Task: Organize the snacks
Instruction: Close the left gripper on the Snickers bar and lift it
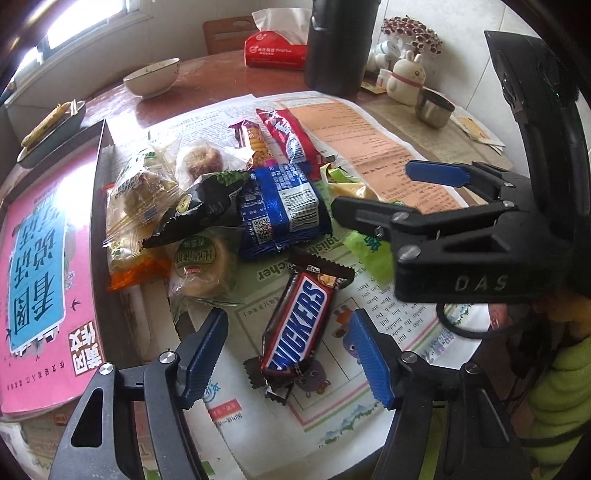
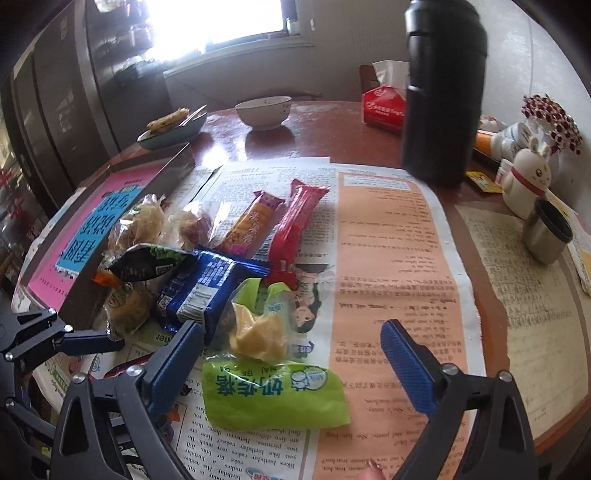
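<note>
Newspaper covers the round wooden table; its peach page right of the Snickers bar lies bare. Left gripper and right gripper both gape, holding nothing.

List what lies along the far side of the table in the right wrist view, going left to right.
Dish of food → white bowl → red tissue box → black flask → rabbit figurine → steel cup.

Bright window, pale wall, wooden chair
</note>
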Demonstrator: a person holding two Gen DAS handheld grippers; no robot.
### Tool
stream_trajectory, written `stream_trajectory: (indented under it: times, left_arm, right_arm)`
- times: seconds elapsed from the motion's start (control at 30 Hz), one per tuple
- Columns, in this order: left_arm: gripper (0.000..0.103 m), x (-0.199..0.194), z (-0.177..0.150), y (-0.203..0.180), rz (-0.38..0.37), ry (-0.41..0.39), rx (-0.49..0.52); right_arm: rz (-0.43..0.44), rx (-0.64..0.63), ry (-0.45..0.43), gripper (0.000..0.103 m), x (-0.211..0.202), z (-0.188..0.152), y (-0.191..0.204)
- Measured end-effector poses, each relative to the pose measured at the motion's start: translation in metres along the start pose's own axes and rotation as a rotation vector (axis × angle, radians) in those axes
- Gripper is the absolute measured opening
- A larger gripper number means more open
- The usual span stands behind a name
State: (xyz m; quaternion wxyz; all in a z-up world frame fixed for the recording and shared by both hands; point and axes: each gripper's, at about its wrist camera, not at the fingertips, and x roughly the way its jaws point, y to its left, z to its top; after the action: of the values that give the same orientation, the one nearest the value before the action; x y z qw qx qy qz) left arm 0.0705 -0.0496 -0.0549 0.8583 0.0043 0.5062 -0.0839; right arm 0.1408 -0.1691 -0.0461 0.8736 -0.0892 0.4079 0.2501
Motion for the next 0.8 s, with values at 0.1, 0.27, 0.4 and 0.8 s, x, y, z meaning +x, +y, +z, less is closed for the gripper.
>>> stream_trajectory:
  times: [0.1,0.27,0.4,0.8]
  left_arm:
    - [0.069,0.002,0.002,0.001,0.002,-0.001,0.004]
    - [0.069,0.006,0.005,-0.002,0.022,-0.004,0.026]
    - [0.065,0.006,0.005,-0.004,0.033,-0.013,0.037]
    - [0.029,-0.002,0.004,-0.003,-0.033,-0.049,0.017]
  right_arm:
    - [0.012,-0.019,0.023,0.084,0.008,-0.001,0.005]
    - [0.009,-0.049,0.024,0.069,0.011,-0.004,0.010]
    - [0.016,-0.048,0.006,0.054,0.008,-0.006,0.004]
    - [0.036,0.064,-0.059,0.035,-0.012,-0.013,-0.023]
